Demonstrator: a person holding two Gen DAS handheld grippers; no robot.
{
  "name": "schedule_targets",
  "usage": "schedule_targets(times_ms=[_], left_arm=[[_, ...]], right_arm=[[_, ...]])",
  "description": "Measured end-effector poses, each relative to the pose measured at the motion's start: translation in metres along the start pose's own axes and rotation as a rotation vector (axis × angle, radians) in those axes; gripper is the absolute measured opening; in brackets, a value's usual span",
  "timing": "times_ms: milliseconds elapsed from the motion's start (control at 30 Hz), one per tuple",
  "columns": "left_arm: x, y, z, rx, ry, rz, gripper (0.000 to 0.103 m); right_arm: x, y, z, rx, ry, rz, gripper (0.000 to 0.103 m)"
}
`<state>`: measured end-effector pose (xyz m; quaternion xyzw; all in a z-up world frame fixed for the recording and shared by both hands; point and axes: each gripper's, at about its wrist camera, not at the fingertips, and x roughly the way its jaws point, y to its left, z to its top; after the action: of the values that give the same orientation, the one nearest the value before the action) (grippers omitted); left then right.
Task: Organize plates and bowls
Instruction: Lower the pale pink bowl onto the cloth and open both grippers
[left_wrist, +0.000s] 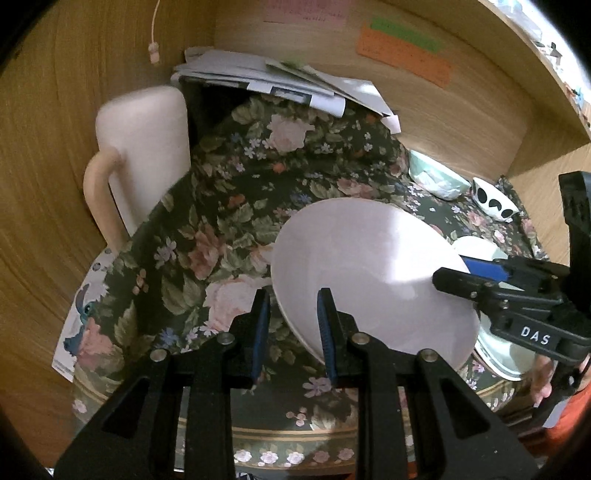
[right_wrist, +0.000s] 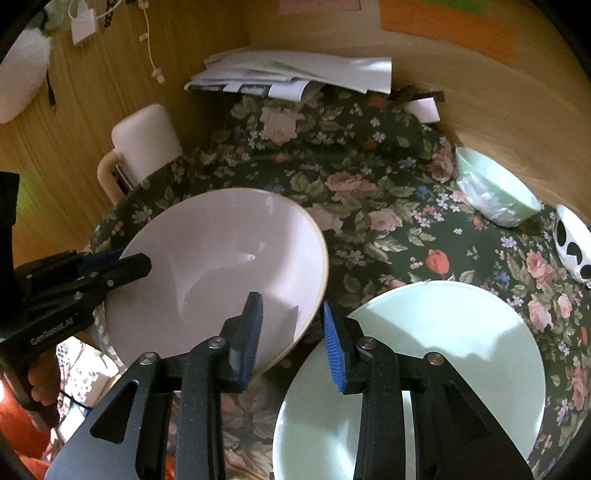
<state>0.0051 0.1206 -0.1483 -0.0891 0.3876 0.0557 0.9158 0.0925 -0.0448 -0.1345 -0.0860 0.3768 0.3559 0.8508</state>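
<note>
Left gripper (left_wrist: 293, 325): jaws astride the rim of the large pale pink ceramic bowl (left_wrist: 369, 273), slightly apart, not pressing.
Right gripper (right_wrist: 291, 332): likewise astride the opposite rim, pads clear.
Pale green plate (right_wrist: 443, 343): beside bowl, on the floral cloth (right_wrist: 369, 206).

A table (right_wrist: 369, 236) draped in a dark floral cloth carries a pale green plate (right_wrist: 461, 332), a green bowl (right_wrist: 495, 195), a white bowl with black spots (right_wrist: 572, 247), and, seemingly resting on it, a tilted pinkish bowl (right_wrist: 221, 258).
</note>
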Motion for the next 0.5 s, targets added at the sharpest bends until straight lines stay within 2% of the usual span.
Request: schedule_targets(times_ms=[67, 133, 200, 333, 500], left_arm=[[-0.003, 0.001, 0.003, -0.008, -0.007, 0.004, 0.032], [-0.008, 0.0, 0.007, -0.011, -0.029, 0.018, 0.039], [-0.014, -0.003, 0.012, -0.01, -0.055, 0.024, 0.044], [-0.025, -0.014, 0.022, 0.005, -0.094, 0.021, 0.054], [-0.039, -0.036, 0.034, 0.039, -0.165, 0.008, 0.069]], right_arm=[[-0.006, -0.003, 0.001, 0.002, -0.025, -0.004, 0.037], [-0.014, -0.006, 0.002, 0.007, -0.057, -0.013, 0.049], [-0.021, -0.01, 0.003, 0.007, -0.086, -0.027, 0.054], [-0.034, -0.022, 0.005, 0.018, -0.128, -0.037, 0.061], [-0.056, -0.042, 0.01, 0.038, -0.193, -0.068, 0.063]])
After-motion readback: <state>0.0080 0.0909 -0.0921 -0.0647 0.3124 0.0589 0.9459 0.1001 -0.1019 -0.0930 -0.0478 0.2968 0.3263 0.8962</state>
